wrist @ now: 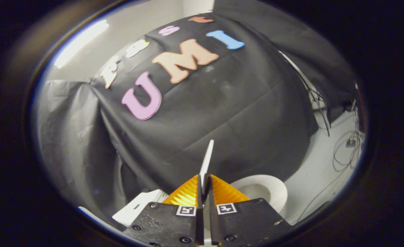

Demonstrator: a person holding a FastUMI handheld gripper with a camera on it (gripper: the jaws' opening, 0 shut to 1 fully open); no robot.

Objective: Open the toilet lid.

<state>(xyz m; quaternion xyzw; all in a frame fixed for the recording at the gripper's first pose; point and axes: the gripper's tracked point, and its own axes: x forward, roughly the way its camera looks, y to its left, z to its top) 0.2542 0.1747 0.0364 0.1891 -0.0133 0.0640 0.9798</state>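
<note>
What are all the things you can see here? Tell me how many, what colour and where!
lid: one, white, edge-on, pinched between the fingers and sticking up beyond them.
toilet bowl: one, white, open, low beside the fingers.
tank: one, white, low on the fingers' other side.
cloth wall: one, black, beyond the lid.
cables: several, dark, on the pale floor past the bowl.
gripper: one, fingers shut on the lid.

Raised lid [207,161] edge-on between the closed tongs [204,185]; open bowl [263,192] beside, wall beyond.
</note>
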